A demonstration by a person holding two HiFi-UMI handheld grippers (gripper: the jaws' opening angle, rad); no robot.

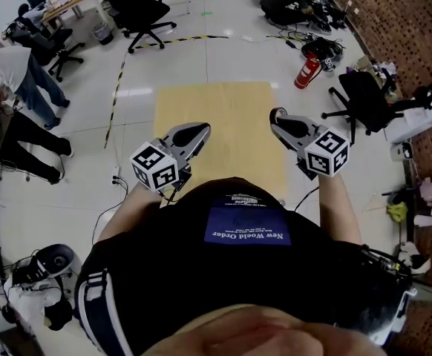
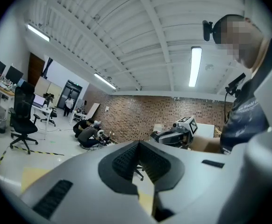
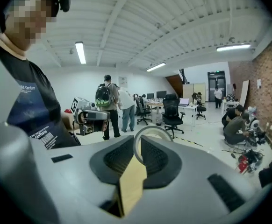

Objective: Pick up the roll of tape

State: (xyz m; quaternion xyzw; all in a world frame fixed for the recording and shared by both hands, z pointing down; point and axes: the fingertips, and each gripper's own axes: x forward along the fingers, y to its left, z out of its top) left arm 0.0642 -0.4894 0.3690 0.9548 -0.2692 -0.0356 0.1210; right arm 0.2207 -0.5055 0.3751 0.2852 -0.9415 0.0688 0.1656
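The roll of tape [image 3: 153,128] is a thin pale ring, and my right gripper [image 3: 137,143] is shut on it, with the ring standing up out of the jaw tips. In the head view the same ring [image 1: 278,113] shows at the tip of the right gripper [image 1: 281,121], which is held in the air over the right side of a tan board [image 1: 223,117]. My left gripper [image 1: 200,132] hovers over the board's left side. In its own view the left gripper [image 2: 138,146] is shut with nothing between its jaws.
A red fire extinguisher [image 1: 306,71] stands on the floor beyond the board's far right corner. Black office chairs stand at the right [image 1: 364,99] and far left [image 1: 138,10]. People [image 1: 15,73] stand at the left. Cables lie on the white floor.
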